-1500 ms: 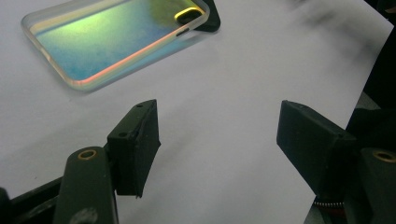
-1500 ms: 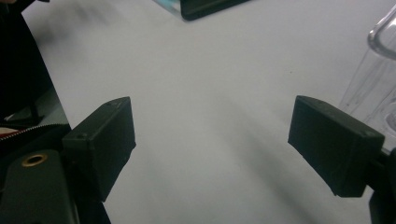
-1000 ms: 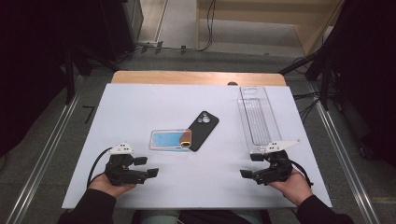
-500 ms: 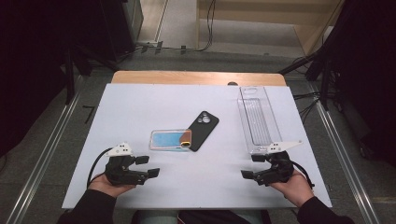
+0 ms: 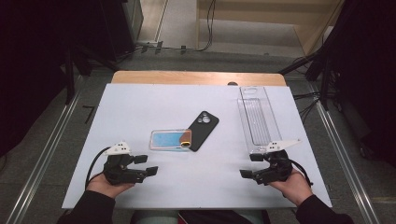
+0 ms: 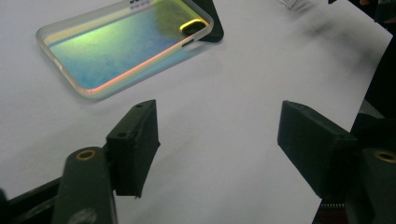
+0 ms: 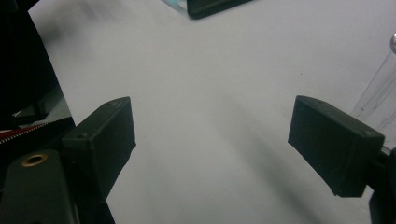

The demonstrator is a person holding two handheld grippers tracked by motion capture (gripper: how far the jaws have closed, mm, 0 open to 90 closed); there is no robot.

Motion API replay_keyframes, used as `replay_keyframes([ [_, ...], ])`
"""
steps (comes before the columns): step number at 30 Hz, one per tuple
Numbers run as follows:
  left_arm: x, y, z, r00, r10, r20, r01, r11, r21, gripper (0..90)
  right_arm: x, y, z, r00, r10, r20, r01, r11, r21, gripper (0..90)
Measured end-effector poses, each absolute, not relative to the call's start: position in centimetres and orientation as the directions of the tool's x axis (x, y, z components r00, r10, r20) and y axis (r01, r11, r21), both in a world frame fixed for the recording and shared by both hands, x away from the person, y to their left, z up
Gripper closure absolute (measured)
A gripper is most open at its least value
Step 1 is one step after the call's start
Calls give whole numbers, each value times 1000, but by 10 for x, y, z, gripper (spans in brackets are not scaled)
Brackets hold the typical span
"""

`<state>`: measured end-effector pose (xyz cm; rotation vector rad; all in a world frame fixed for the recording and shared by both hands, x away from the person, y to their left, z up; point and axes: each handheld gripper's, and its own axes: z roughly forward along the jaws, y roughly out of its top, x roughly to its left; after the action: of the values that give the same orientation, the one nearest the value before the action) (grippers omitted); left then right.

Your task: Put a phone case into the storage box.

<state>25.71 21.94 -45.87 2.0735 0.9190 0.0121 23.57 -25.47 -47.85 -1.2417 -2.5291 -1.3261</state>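
Both grippers rest at the near edge of the white table, jaws apart, nothing held.

Left gripper sits at the near left and right gripper at the near right, each with bare table between its jaws. The iridescent phone case lies flat near the table's middle, its right end touching the black phone, which lies tilted with its camera end away. A clear plastic tray lies lengthwise along the right side, its near end just beyond the right gripper.
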Motion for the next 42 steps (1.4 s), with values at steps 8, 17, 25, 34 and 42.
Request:
replay_keyframes([
  [8,256,216,-460,749,587,-308,595,-391,702,264,237,-254,-480,-683,635,361,661,328,675,131],
  [17,256,215,-462,758,577,-305,593,-411,693,259,237,-254,-480,-684,639,354,658,329,677,131],
  [25,257,215,-462,734,604,-312,614,-393,684,258,237,-254,-480,-686,638,350,657,338,674,131],
  [34,263,216,-459,706,653,-274,607,-360,708,159,236,-255,-479,-682,640,352,661,336,671,131],
  [42,274,215,-453,711,644,-283,611,-365,702,0,236,-255,-479,-686,638,349,658,340,672,131],
])
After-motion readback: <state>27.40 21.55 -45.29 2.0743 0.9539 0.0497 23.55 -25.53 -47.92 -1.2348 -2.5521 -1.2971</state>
